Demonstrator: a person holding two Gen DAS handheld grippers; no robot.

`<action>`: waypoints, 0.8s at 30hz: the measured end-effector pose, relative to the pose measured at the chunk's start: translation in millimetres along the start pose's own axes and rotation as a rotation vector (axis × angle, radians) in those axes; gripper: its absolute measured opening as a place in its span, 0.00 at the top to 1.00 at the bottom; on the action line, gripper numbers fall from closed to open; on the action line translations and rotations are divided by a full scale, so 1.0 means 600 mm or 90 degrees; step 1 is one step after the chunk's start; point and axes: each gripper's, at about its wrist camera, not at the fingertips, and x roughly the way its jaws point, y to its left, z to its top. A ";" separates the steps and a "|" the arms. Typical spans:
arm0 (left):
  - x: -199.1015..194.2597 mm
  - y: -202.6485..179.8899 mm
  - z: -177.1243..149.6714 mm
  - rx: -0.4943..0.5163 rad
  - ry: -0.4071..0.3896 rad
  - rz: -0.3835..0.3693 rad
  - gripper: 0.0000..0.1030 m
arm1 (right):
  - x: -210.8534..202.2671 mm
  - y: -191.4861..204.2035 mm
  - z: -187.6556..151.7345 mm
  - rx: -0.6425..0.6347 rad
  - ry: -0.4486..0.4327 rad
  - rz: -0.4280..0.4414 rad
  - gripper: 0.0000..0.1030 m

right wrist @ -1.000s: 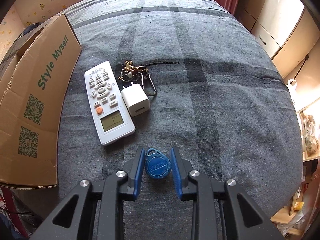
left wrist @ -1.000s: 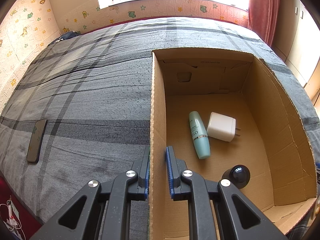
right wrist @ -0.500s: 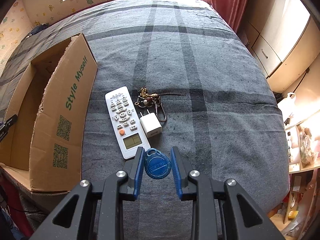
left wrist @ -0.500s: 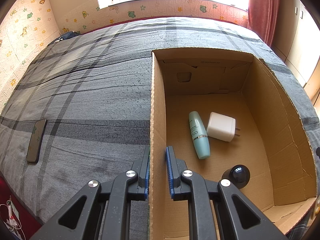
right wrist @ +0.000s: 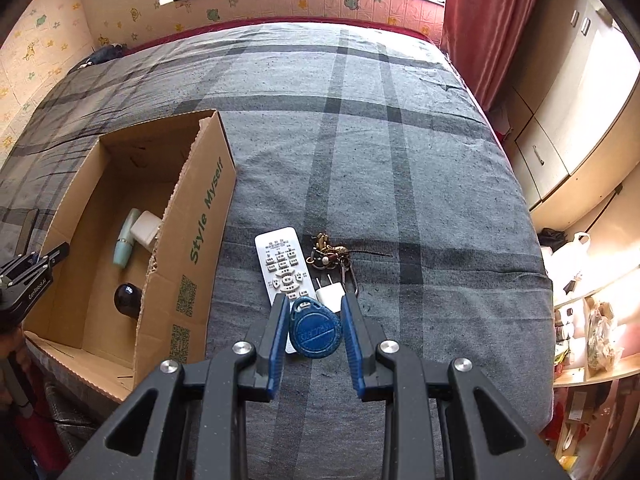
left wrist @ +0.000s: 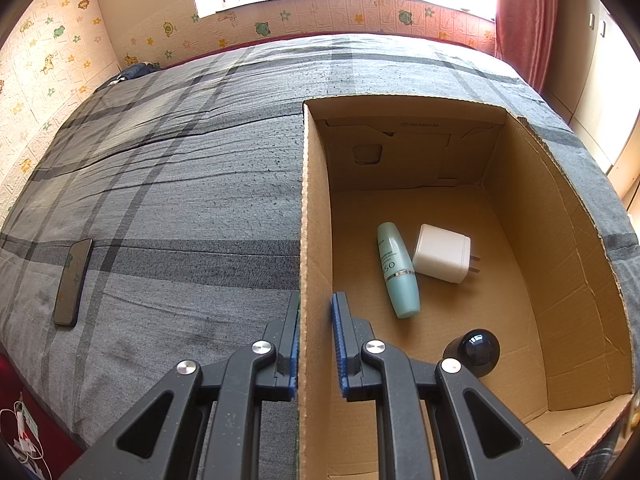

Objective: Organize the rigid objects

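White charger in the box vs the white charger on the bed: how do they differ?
The box charger is larger and lies on its side on the cardboard box floor, touching the teal bottle. The bed charger is smaller, lies on the grey bedspread between the remote and the keychain, prongs pointing away from the right gripper. Both are white two-prong plugs.

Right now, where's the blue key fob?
In the right wrist view, the blue key fob sits clamped in the right gripper, raised above the bed, right of the cardboard box.

Matt corrugated cardboard box [left wrist: 560,216] on woven cloth bedcover [left wrist: 180,184]; glossy black cap [left wrist: 478,347]
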 end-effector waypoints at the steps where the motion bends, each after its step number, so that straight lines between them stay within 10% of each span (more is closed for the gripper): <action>1: -0.001 0.000 0.000 0.000 0.000 0.000 0.86 | -0.003 0.005 0.005 -0.003 -0.004 0.002 0.73; 24: 0.000 0.000 -0.001 -0.002 -0.001 -0.003 0.86 | -0.022 0.160 0.099 -0.098 -0.059 0.073 0.73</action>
